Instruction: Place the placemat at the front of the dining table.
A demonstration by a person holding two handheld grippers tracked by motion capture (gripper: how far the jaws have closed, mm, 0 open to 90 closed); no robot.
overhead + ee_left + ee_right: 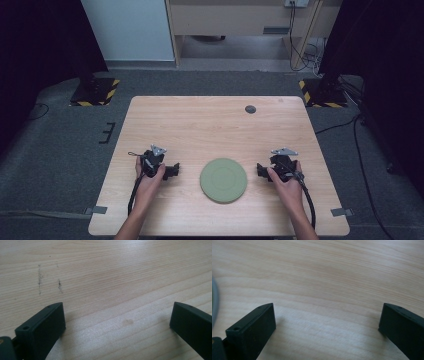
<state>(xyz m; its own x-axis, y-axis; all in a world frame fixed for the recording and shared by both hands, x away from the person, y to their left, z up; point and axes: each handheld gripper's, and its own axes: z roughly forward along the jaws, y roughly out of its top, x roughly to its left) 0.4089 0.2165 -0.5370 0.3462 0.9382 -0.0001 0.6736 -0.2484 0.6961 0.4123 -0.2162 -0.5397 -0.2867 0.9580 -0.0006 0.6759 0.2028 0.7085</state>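
Note:
A round green plate (223, 179) lies flat near the front middle of the wooden table (210, 125). To its left a hand rests my left gripper (172, 171) on the tabletop, apart from the plate. Its jaws stand wide open over bare wood (117, 315). On the plate's right, another hand holds my right gripper (261, 170) close to the plate's rim, also open with only wood between the jaws (327, 317). A sliver of the plate's edge (214, 302) shows at the left of the right gripper view.
A small dark round mark (250, 109) sits near the table's far edge. Black cables trail from both grippers toward the front edge. Faint dark scuffs (40, 280) mark the wood ahead of the left gripper. Grey carpet and stand bases surround the table.

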